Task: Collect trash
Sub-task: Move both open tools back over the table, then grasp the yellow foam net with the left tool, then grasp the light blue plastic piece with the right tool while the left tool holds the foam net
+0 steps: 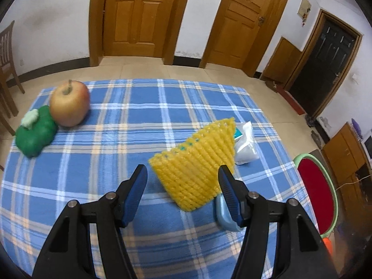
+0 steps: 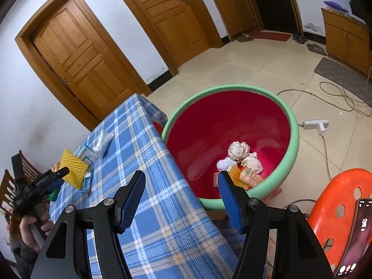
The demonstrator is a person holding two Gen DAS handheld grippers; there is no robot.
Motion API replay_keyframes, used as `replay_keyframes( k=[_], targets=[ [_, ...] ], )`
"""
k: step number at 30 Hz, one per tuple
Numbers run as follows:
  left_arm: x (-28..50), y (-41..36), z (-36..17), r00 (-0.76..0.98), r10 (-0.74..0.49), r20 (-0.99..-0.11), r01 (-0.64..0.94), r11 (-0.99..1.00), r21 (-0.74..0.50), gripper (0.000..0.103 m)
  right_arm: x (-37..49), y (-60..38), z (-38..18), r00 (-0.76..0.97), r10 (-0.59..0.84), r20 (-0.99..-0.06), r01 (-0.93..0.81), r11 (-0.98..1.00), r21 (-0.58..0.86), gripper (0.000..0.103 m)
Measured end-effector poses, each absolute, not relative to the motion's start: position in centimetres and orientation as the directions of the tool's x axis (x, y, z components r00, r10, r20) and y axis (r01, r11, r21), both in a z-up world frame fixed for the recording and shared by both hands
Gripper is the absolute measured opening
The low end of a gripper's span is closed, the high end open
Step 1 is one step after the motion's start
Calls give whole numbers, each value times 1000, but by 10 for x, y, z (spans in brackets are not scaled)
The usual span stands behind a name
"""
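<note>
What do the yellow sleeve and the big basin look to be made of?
Yellow sleeve: soft foam netting, matte, going by its open knitted-looking mesh; likely a fruit wrapper. Basin: probably plastic, with a glossy red inside that shows highlights and a smooth pale green rim.

White plaster walls (image 1: 58, 18), scuffed low down. Two panelled wooden doors (image 1: 133, 14) at 12 o'clock; dark door (image 1: 332, 55) at 2. Beige tiled floor (image 2: 244, 69) with trailing cables (image 2: 337, 95) and power strip (image 2: 316, 123). Wooden chair (image 1: 5, 53) at 9; low wooden cabinets (image 2: 346, 32); orange plastic stool (image 2: 334, 211).
</note>
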State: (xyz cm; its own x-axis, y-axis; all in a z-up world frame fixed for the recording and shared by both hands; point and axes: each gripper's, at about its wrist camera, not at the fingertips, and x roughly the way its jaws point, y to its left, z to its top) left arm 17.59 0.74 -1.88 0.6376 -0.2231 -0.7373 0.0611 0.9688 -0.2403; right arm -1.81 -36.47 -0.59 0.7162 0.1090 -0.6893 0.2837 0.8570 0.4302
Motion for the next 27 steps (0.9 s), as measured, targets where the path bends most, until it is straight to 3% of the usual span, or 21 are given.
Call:
replay_keyframes(
  k=[2, 7, 9, 19, 27],
  targets=[
    [177, 5, -20, 635, -249, -731, 80, 963, -259, 60, -18, -364, -7, 711, 105, -696, 290, 858, 425, 66],
    [174, 2, -20, 616, -308, -725, 121, 946, -299, 26, -18, -360, -8, 699, 105, -707, 293, 860, 417, 66],
    [170, 3, -20, 612, -332, -718, 125, 937, -326, 22, -18, -357, -6, 702, 107, -704, 285, 864, 415, 66],
    [128, 31, 9, 668, -358, -653, 108, 914, -391, 20, -20, -330, 8, 717, 148, -682, 207, 888, 411, 66],
    [88, 60, 26, 708, -217, -672, 18, 957, -291, 20, -9, -294, 22, 714, 227, -662, 106, 899, 424, 66]
  ],
)
